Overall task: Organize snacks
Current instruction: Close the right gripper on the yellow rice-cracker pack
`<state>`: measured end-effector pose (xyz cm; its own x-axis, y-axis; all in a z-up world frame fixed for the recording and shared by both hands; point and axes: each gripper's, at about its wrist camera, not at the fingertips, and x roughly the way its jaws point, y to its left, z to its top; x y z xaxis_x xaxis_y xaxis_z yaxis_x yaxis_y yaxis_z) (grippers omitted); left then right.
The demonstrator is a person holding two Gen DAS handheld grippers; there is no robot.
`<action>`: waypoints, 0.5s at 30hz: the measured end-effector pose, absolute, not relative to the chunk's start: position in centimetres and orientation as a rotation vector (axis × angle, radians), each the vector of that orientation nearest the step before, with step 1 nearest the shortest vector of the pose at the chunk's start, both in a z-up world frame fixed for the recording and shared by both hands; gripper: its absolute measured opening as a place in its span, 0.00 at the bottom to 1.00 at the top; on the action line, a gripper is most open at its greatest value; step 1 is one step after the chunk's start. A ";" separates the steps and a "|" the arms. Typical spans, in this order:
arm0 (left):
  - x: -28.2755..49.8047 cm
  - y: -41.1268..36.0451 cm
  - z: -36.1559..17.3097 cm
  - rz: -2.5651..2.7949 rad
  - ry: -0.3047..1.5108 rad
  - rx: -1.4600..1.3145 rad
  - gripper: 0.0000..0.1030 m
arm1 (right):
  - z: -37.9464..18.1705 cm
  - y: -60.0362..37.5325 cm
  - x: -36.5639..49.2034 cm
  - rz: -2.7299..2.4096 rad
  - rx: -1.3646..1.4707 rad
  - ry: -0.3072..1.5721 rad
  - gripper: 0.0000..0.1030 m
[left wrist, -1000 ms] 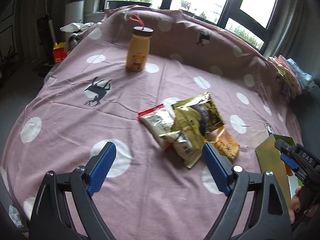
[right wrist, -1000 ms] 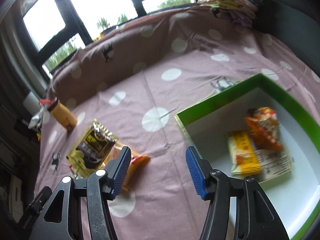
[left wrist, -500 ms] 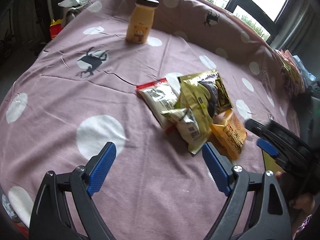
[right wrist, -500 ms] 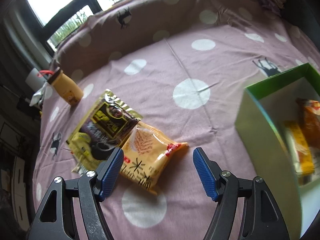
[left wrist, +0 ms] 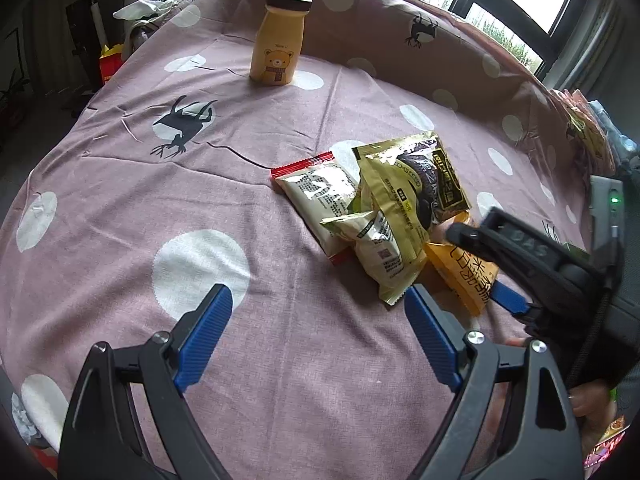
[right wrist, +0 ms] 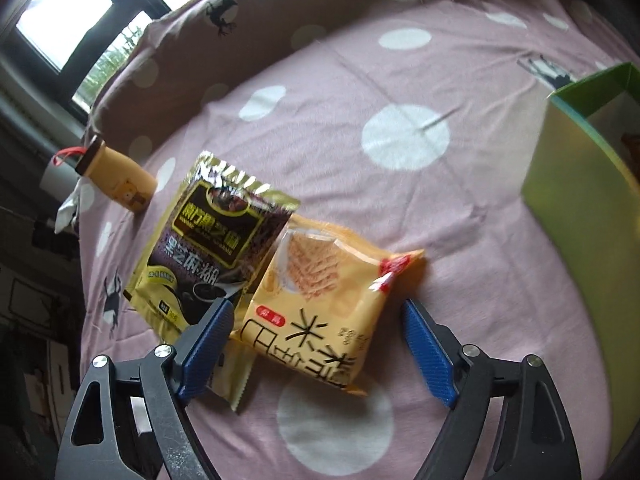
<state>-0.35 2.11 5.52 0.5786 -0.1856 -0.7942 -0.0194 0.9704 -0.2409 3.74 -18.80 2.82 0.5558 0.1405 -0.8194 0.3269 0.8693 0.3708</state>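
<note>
Right tool (right wrist: 316, 344) opening, astride orange cracker packet (right wrist: 320, 300), not gripping. Left tool (left wrist: 316, 332) wide, empty. Packet light, crinkly, slippery, contents brittle; pinch across middle, gently.

Left gripper (left wrist: 318, 334) angled downward, blue-padded fingers (left wrist: 204, 334) spread wide, nothing between them, right gripper (right wrist: 316, 350) angled downward, jaws opening, pads clear of contact, a hand (left wrist: 592, 404) gripping its body from below
</note>
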 end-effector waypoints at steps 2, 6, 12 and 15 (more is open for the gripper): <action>-0.3 2.2 5.5 -0.094 0.950 -0.235 0.86 | 2.9 -18.0 3.8 -0.138 0.460 0.974 0.83; -0.2 2.6 5.2 -0.079 0.967 -0.230 0.86 | 3.2 -16.9 3.5 -0.132 0.375 0.983 0.74; -0.4 3.3 5.6 -0.080 0.947 -0.279 0.86 | 4.2 -17.5 1.7 -0.042 0.364 1.018 0.62; -0.3 3.6 5.6 -0.064 0.950 -0.285 0.86 | 4.6 -17.8 0.3 0.052 0.353 1.055 0.61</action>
